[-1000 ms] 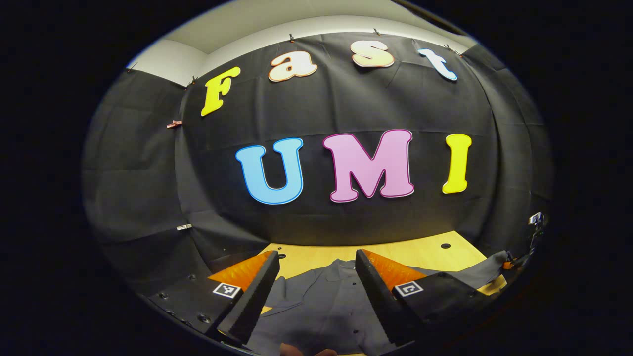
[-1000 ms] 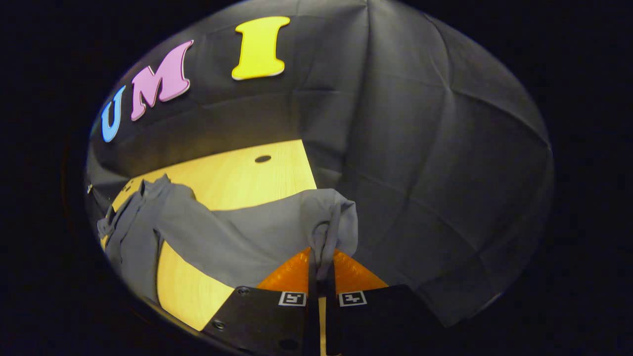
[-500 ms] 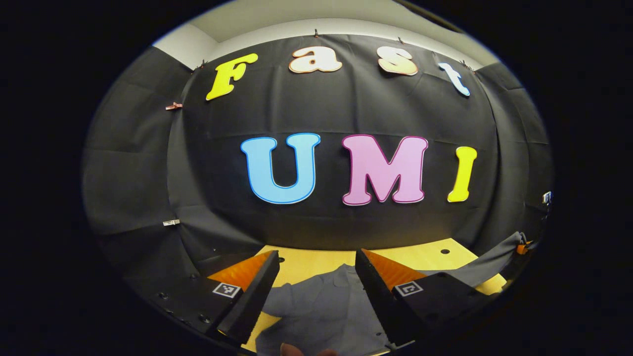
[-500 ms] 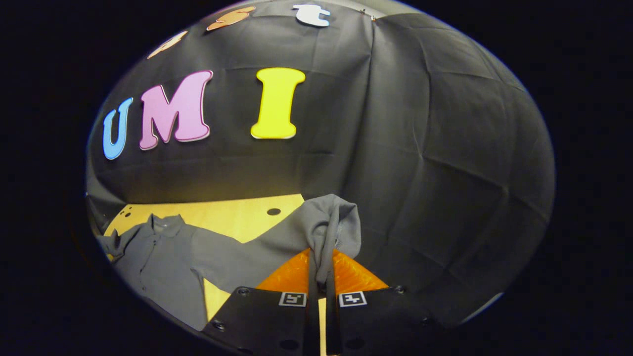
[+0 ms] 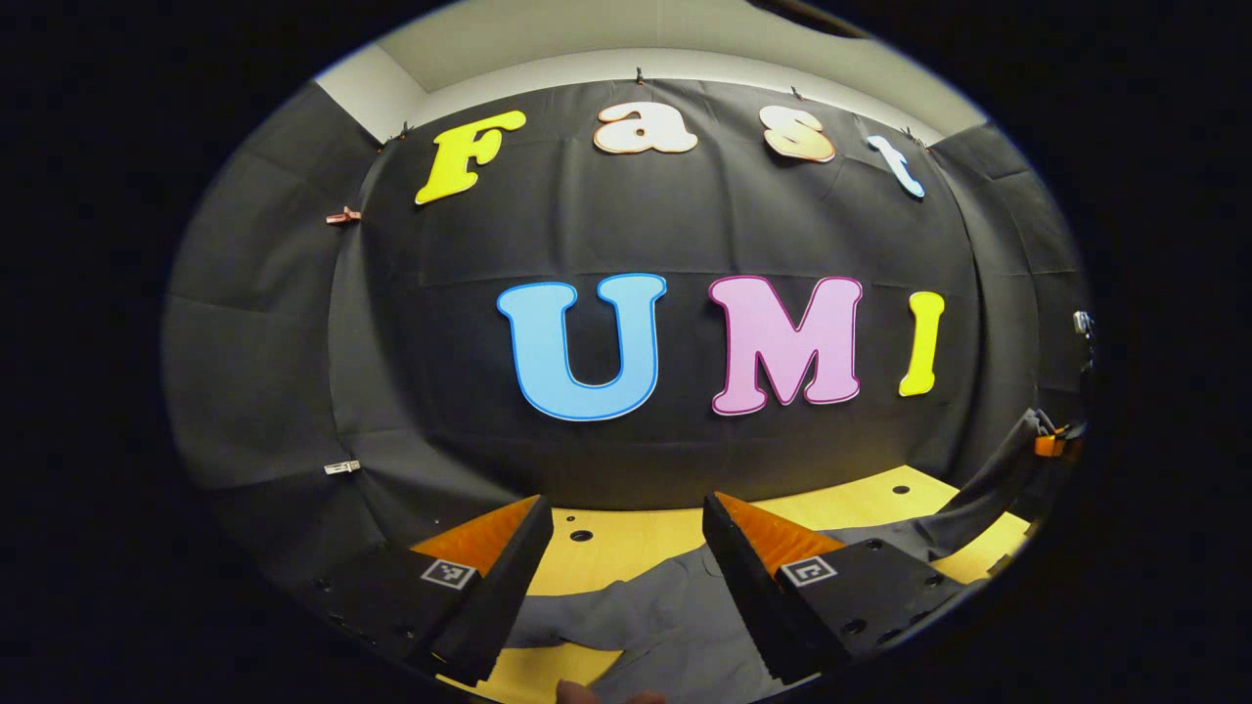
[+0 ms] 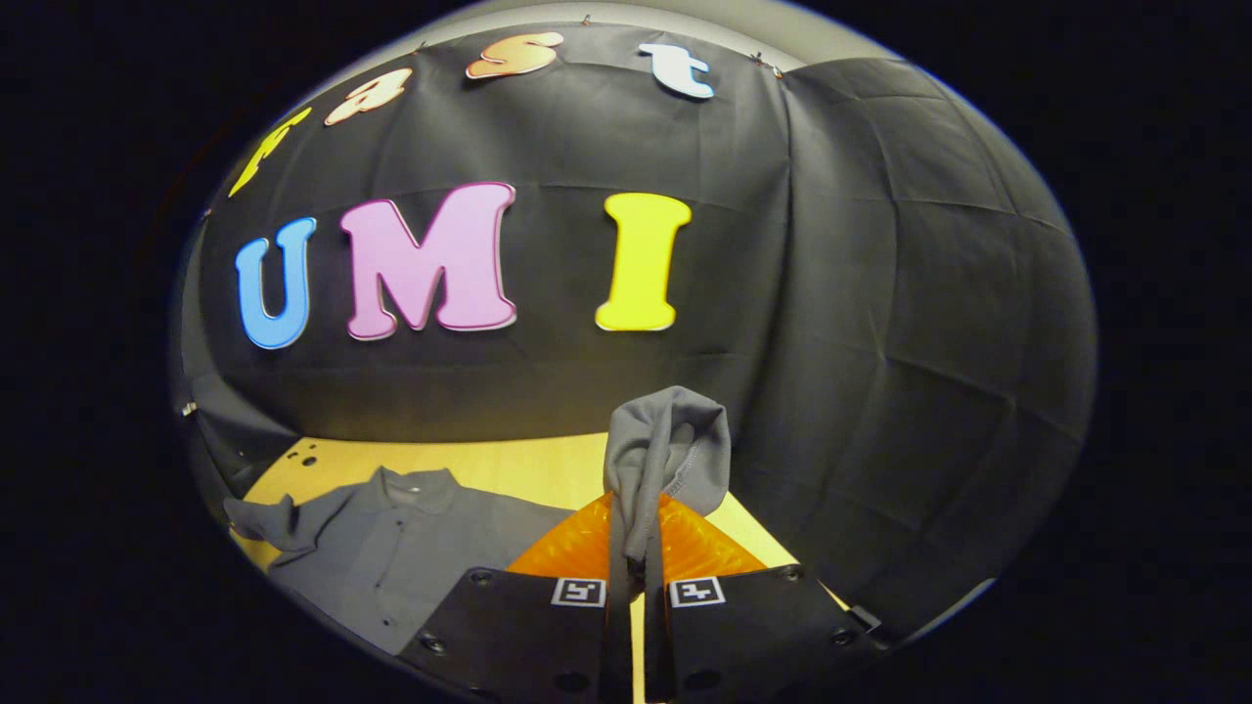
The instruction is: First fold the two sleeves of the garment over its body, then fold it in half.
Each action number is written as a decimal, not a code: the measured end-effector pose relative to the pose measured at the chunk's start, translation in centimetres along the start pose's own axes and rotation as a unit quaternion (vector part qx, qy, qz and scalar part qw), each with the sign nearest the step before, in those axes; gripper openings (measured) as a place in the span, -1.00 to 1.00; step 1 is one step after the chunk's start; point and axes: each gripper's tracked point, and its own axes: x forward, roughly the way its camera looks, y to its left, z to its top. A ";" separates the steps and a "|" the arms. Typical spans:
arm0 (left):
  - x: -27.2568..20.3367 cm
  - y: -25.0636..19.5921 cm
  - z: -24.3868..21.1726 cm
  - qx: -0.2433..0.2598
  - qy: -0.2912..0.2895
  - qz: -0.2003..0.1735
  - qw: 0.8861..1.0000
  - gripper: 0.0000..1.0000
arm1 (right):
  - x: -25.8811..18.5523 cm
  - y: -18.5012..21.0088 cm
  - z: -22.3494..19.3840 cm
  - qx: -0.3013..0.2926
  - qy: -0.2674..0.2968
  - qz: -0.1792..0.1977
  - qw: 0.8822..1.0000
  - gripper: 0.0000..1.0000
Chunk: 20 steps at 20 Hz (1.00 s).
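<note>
A grey collared shirt [image 6: 391, 552] lies face up on the wooden table [image 6: 509, 464], its far sleeve [image 6: 264, 518] spread out to the left. My right gripper [image 6: 636, 562] is shut on the cuff of the near sleeve [image 6: 665, 445], which bunches up above the fingers, lifted off the table. In the left gripper view, my left gripper [image 5: 626, 518] stands open just above the shirt [image 5: 675, 626], nothing between its fingers. At that view's far right the other gripper [image 5: 1051, 445] holds the sleeve [image 5: 988, 479] stretched upward.
Black cloth walls close in the table at the back and on both sides. The tabletop has small round holes [image 5: 581, 536] near its back edge. A person's fingertip [image 5: 587, 692] pokes in at the bottom of the left gripper view.
My right gripper has risen with the sleeve cuff and turned toward the shirt's body. The left gripper stayed open and shifted slightly over the shirt.
</note>
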 end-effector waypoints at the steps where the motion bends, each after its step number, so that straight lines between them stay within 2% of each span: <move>1: 0.0 0.8 -0.6 -0.002 0.004 -0.002 1.000 0.94 | -0.1 2.1 0.4 -0.001 -0.003 0.012 1.000 -0.82; 6: -0.1 5.9 -3.9 -0.006 0.026 -0.001 1.000 0.94 | -0.2 14.1 1.1 -0.014 -0.003 0.083 0.996 -0.82; 10: -0.6 10.5 -6.4 -0.005 0.045 0.011 0.999 0.94 | 0.6 23.5 -1.6 -0.030 0.019 0.142 0.989 -0.82; 15: -1.1 15.4 -10.4 -0.006 0.076 0.030 0.997 0.94 | 1.9 31.2 -8.0 -0.060 0.074 0.186 0.978 -0.82; 20: 0.9 17.9 -16.8 -0.013 0.121 0.034 0.992 0.95 | 2.9 35.1 -14.7 -0.083 0.138 0.204 0.965 -0.82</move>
